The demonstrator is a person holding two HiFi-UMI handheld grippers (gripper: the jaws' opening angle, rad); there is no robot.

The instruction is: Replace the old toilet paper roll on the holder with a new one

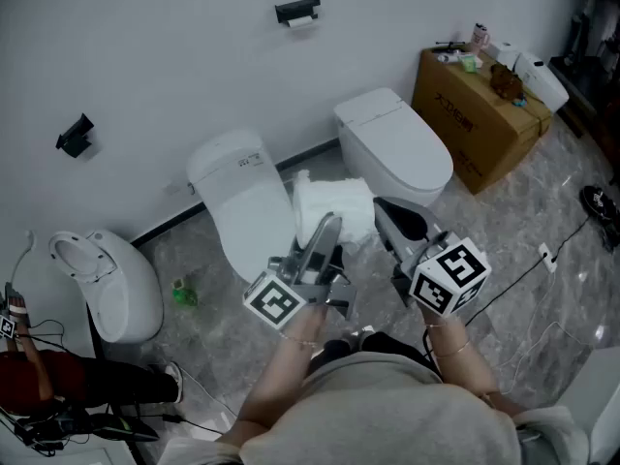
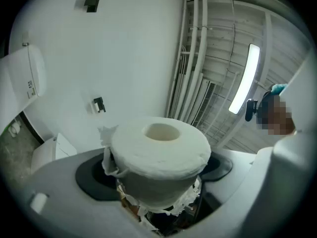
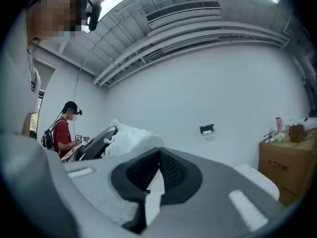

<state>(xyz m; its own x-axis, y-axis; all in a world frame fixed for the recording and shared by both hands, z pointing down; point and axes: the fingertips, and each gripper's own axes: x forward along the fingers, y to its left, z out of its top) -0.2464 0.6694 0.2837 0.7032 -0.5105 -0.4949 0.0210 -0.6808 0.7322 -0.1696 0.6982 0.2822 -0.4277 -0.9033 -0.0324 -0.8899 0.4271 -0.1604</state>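
Observation:
A full white toilet paper roll [image 1: 334, 209] sits between the wide-set jaws of my left gripper [image 1: 327, 227], whose pads press its sides. In the left gripper view the roll [image 2: 158, 150] fills the gap of the left gripper [image 2: 158, 168], core hole up, with torn paper hanging below. My right gripper [image 1: 383, 207] hovers just right of the roll, shut and empty. In the right gripper view its jaws [image 3: 159, 155] meet and the roll [image 3: 131, 137] shows to their left. The black wall holder [image 1: 297, 12] carries a small remnant of paper; the holder [image 3: 207, 129] also appears far ahead.
Two white toilets [image 1: 242, 201] [image 1: 392, 148] stand against the wall below me, and another white fixture [image 1: 107, 279] at left. A second black holder [image 1: 76, 136] is on the left wall. A cardboard box [image 1: 480, 114] with small items stands right. A person in red [image 3: 62, 133] stands behind.

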